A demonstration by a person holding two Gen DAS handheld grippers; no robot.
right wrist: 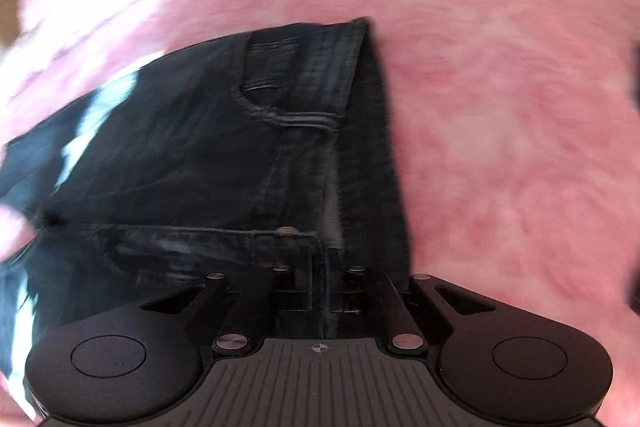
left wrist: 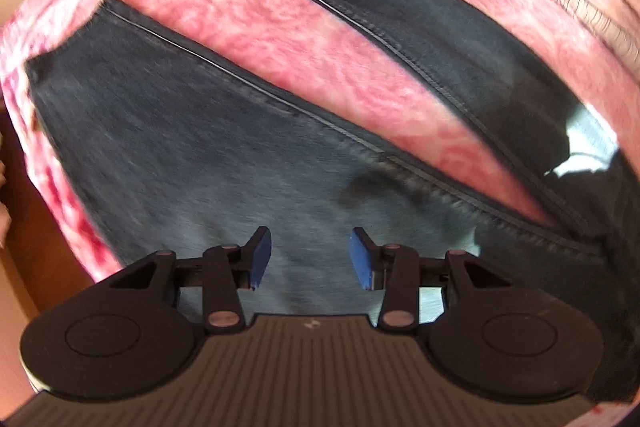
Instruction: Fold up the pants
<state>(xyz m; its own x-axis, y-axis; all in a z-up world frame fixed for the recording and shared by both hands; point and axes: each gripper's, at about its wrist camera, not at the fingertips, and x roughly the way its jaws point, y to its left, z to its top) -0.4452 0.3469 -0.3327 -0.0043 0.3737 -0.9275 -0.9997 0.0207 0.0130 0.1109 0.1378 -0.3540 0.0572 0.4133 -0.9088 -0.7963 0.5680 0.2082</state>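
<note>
The left gripper (left wrist: 310, 259) hovers spread and empty over the near leg of the pants (left wrist: 192, 155), which lie on a pink blanket (left wrist: 280, 39), legs splayed toward the far left. The right gripper (right wrist: 320, 267) is pressed together, pinching the waistband edge. One-sided lifting could likely drag the denim, bunching the legs; a thin pinch may slip.

No readable text, brand, label or number shows in either view. The only sign is a small crosshair mark on the ribbed housing of the right gripper (right wrist: 321, 269); a similar mark on the left gripper (left wrist: 310, 259) is blurred.
</note>
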